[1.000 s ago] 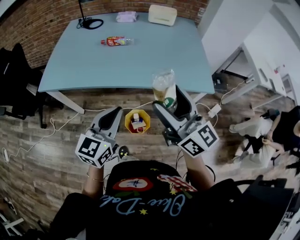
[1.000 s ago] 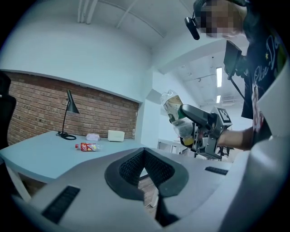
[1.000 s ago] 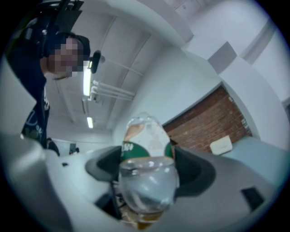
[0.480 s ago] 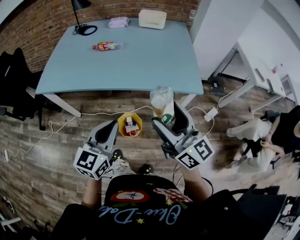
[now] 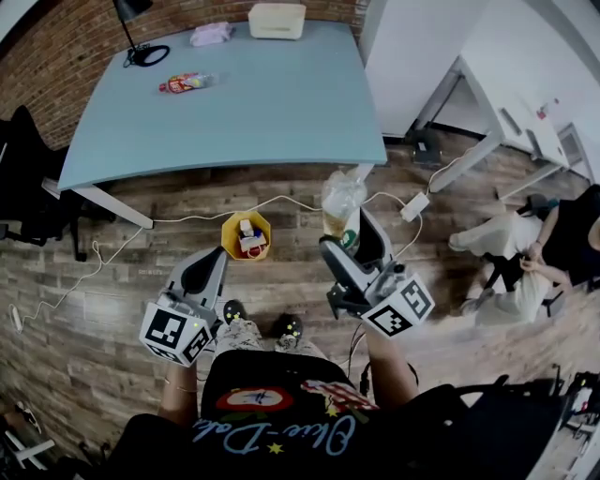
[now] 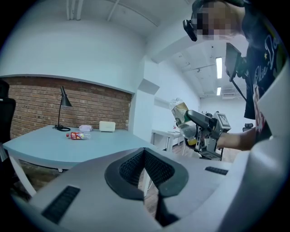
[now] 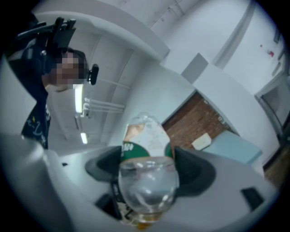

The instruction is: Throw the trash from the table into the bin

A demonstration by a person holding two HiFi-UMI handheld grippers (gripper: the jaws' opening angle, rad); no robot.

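Clamped a clear, green-labelled bottle between the right gripper's fingers, in the air just right of the bin and a little nearer than it. Held the left gripper nearer than the bin and slightly to its left, fingers pressed together with nothing between them. Saw the yellow bin on the wooden floor with some trash inside, and, well beyond the bin, the counter bearing a red-labelled bottle, a pink packet, a cream box and a lamp base.
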